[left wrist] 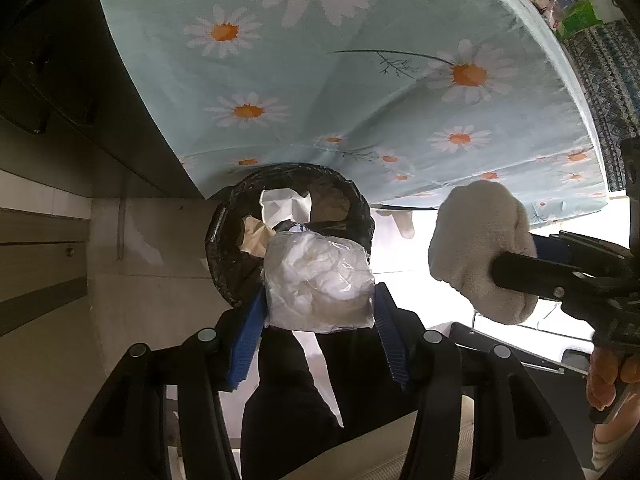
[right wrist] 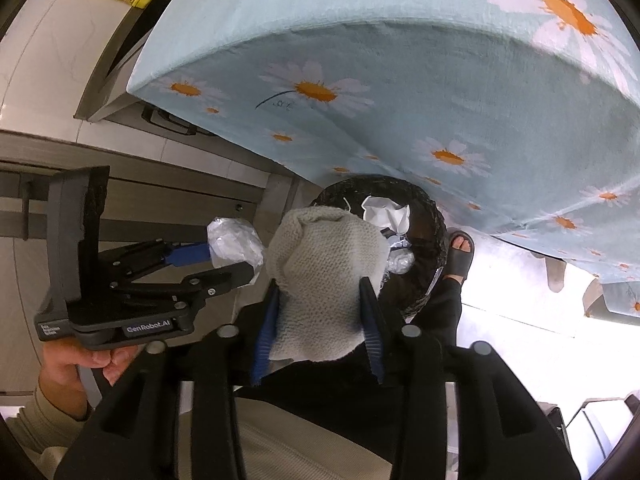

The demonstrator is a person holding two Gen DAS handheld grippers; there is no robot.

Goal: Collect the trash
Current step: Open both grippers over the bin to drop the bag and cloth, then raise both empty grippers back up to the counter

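Daisy-print bedsheet (left wrist: 360, 80) is hanging beside the lined bin (left wrist: 224, 248); my left claw (left wrist: 318, 312) is gripping a plastic-wrapped wad (left wrist: 316, 280), right claw (right wrist: 320, 320) gripping a knitted sock (right wrist: 324, 272), both hovering above it. Releasing off-centre risks dropping them outside.

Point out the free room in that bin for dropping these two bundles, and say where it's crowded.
Free: the dark far-right pocket of the bin, between the white paper and the liner rim. Crowded: the left side, filled by the white paper and tan paper. The bedsheet overhangs the far rim.
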